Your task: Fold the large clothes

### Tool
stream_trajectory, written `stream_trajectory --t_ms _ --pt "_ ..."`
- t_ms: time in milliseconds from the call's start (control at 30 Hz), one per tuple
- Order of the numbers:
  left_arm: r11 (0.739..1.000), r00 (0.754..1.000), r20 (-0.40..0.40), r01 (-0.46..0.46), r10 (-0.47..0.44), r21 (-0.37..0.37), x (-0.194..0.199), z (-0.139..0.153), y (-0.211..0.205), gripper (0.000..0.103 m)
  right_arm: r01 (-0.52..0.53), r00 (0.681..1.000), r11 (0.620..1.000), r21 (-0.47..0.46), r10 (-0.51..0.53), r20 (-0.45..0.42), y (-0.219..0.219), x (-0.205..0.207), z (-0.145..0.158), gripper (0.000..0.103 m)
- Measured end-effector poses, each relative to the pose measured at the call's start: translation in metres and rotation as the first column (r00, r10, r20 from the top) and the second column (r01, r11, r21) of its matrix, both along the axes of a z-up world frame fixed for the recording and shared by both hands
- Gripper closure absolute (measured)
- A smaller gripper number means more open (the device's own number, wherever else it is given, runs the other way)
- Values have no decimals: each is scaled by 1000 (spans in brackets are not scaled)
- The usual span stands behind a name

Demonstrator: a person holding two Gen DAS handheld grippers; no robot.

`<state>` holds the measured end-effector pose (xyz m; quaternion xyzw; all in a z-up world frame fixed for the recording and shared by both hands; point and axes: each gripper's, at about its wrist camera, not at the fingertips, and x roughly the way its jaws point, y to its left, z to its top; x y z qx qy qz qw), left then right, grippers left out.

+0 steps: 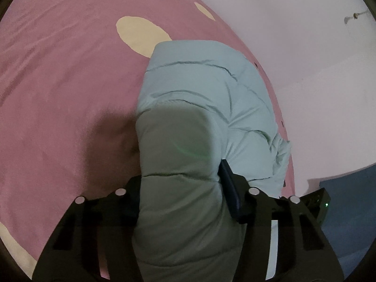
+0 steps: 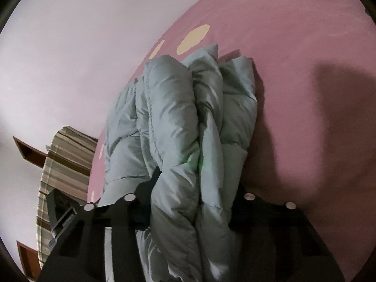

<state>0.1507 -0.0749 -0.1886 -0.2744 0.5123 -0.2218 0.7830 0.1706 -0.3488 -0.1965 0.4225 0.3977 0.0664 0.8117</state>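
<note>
A pale blue-green puffer jacket [image 1: 202, 89] lies bunched on a pink bedsheet [image 1: 58, 94] with cream spots. My left gripper [image 1: 181, 183] is shut on a thick padded fold of the jacket; its right finger [image 1: 229, 188] presses the fold's side, and the left finger is hidden behind the fabric. In the right wrist view the jacket [image 2: 178, 122] is gathered into several stacked layers. My right gripper [image 2: 190, 202] is shut on this bundle, its fingers mostly buried in the fabric.
A plain pale wall [image 1: 293, 23] runs along the bed's far edge. A striped cloth [image 2: 63, 164] over brown wooden furniture [image 2: 28, 150] stands beside the bed. A dark blue surface [image 1: 347, 188] lies past the bed's corner.
</note>
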Motion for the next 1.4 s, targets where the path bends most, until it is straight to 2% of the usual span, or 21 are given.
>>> stream_trajectory --t_ms 167,333,500,733,967,1200,1400 --pt "1000 1000 30 10 -10 19 -5 10 -2 60 -8 1000 1000 0 8 19 3 0 4 67" --pt "999 997 74 23 -26 42 -10 20 -4 62 -22 998 1000 -19 23 52 9 -2 16 70" --pt "999 995 98 14 -17 32 -12 31 1 63 -50 994 998 -42 54 96 20 1 33 71" --pt "1000 989 143 -26 24 13 -10 53 33 63 -108 981 992 -62 117 153 42 22 54 72" --pt "994 977 190 -102 95 31 9 72 76 63 -177 963 982 -59 185 194 79 65 63 72" --pt "982 971 171 -180 168 57 34 57 130 63 -247 952 968 -38 250 178 127 109 49 72" --pt "975 975 98 -208 200 82 49 20 153 63 -273 955 961 -41 276 106 147 127 18 72"
